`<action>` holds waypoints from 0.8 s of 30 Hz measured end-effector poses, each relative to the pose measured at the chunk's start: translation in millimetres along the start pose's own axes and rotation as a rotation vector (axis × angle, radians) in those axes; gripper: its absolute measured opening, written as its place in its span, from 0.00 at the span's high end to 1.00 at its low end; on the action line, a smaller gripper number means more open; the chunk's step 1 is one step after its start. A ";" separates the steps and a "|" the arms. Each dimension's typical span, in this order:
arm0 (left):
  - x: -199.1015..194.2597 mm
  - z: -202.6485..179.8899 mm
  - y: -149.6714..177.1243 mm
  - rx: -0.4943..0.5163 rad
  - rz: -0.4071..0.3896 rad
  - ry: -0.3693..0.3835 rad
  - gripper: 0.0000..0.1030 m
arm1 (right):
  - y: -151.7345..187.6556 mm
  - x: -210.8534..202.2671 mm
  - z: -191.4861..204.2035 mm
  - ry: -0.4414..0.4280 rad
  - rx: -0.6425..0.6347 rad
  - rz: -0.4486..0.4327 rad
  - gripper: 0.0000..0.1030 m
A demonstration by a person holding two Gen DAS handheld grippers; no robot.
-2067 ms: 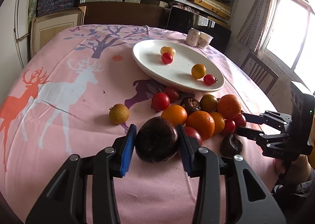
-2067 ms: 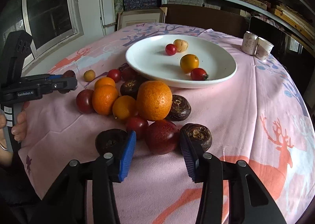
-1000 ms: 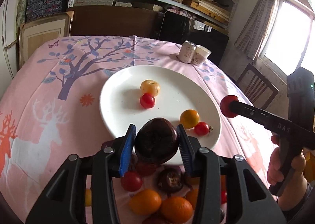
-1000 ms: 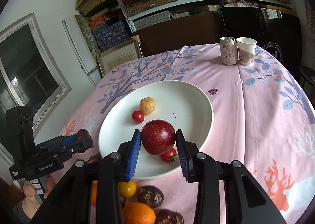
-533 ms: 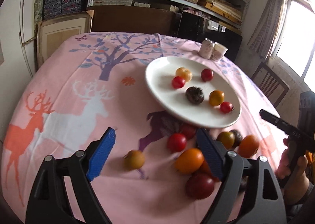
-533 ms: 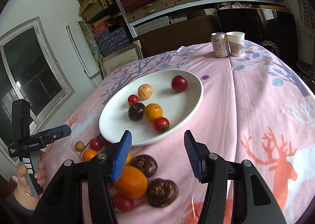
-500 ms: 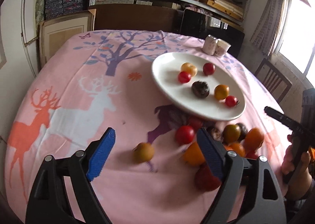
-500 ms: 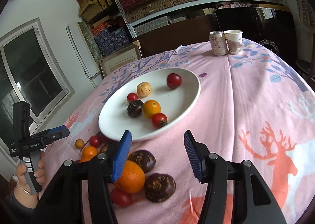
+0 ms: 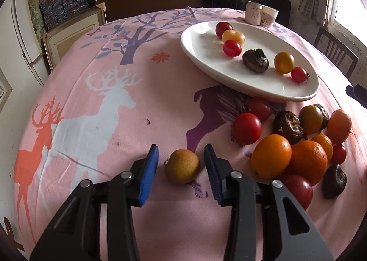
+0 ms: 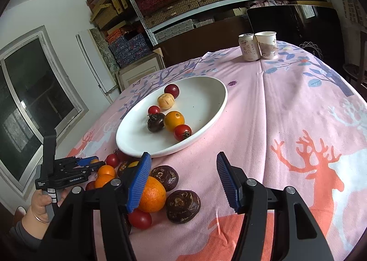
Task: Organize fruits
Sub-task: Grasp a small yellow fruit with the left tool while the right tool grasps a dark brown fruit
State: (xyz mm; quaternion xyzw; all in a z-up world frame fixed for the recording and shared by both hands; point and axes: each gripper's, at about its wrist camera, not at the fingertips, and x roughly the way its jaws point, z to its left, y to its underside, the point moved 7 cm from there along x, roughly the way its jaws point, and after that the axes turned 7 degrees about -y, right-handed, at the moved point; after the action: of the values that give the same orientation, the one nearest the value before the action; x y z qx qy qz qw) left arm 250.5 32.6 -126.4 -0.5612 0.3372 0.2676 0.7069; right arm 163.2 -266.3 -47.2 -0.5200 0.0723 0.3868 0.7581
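Note:
A white plate (image 9: 201, 38) holds several small fruits, among them a dark wrinkled one (image 9: 255, 61); it also shows in the right wrist view (image 10: 206, 102). A pile of loose oranges, tomatoes and dark fruits (image 9: 298, 141) lies on the pink cloth in front of the plate. My left gripper (image 9: 181, 164) is open, its blue pads on either side of a small yellow-brown fruit (image 9: 182, 166) and not touching it. My right gripper (image 10: 183, 176) is open and empty above the cloth, with an orange (image 10: 152, 194) and a dark fruit (image 10: 183, 203) by its left finger.
A can (image 10: 247, 47) and a paper cup (image 10: 267, 45) stand at the far edge of the table. A wooden chair (image 9: 335, 56) stands at the right. Shelves and boxes line the back wall. The table's left part is bare cloth with deer prints.
Both grippers let go of their fruits on the plate and pulled back. My left gripper has dropped down around the small yellow-brown fruit. My right gripper hovers near the pile.

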 end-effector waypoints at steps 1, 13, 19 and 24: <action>-0.8 -0.7 -0.5 -0.003 -0.004 0.017 0.72 | 2.1 0.0 0.3 0.004 -0.005 0.013 0.42; -27.6 2.7 -5.6 -0.059 -0.104 0.087 0.74 | 50.0 16.8 21.7 0.072 -0.246 0.295 0.53; -27.2 0.6 -4.5 -0.051 -0.104 0.087 0.74 | 51.7 34.6 16.7 0.188 -0.295 0.353 0.53; -25.9 4.7 -4.5 -0.070 -0.099 0.096 0.74 | 50.5 34.1 14.0 0.200 -0.280 0.344 0.60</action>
State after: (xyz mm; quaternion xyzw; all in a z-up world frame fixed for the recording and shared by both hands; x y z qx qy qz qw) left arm 238.5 36.1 -102.8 -0.6138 0.3332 0.2167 0.6821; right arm 149.3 -229.0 -95.4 -0.6358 0.1799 0.4632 0.5906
